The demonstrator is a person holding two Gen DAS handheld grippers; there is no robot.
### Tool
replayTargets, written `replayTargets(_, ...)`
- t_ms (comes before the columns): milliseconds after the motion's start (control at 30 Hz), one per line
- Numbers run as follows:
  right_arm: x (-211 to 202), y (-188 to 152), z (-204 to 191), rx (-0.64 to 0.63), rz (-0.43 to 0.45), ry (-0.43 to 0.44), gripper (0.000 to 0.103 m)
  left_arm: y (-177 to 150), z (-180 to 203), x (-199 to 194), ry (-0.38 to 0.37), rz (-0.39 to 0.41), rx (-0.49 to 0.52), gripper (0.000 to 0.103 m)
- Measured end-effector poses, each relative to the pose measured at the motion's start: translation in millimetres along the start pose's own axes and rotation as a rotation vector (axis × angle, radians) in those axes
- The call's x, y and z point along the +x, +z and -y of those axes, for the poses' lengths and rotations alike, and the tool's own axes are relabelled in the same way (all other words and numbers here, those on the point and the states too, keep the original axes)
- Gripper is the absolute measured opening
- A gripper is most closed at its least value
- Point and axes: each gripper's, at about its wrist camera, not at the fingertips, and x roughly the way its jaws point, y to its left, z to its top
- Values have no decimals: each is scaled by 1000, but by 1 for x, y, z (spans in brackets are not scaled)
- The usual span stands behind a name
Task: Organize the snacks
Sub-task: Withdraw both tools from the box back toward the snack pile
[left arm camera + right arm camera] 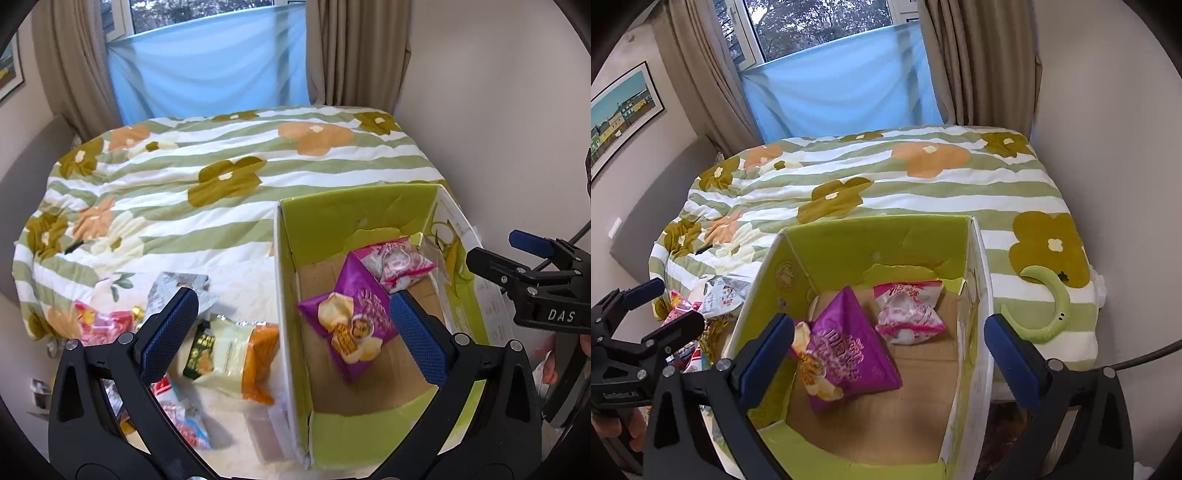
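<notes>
Left to right. Ahead and to the left of the left gripper (293, 330), loose snack packets lie on the flowered quilt (229, 206): a pink-and-red packet (99, 325) outside its left pad, a silver-grey packet (173, 288) just beyond that pad, and a pale-yellow-and-orange packet (236, 354) between the pads, untouched. These appear to be the unsorted stock, kept within reach beside the container. The left gripper's jaws stand wide apart and hold nothing; they straddle the near left wall of the green cardboard box (284, 295), so one pad hangs over the quilt and the other over the box floor. Inside the box, directly ahead of the right gripper (890, 349), a purple chip bag (846, 354) lies tilted on the brown floor, close by that gripper's left pad, with a pink-and-white packet (908, 310) just behind it toward the far wall; both lie loose, judged already sorted. The right gripper is likewise fully spread and empty, its left pad inside the box and its right pad outside the right wall. Beyond that right pad, a green crescent-shaped object (1052, 306) rests on the quilt, apart from the box.
</notes>
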Motion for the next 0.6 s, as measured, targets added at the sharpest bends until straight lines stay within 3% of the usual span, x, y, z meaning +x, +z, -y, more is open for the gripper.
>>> replayTargets(233,-40,-20,-16,10,40,-7,102,-31,-20,-47,2,57,-1,102)
replayTargets(600,-84,-78,-100,47,93,-22,103,-99,-105,-104,-38,72,21,102)
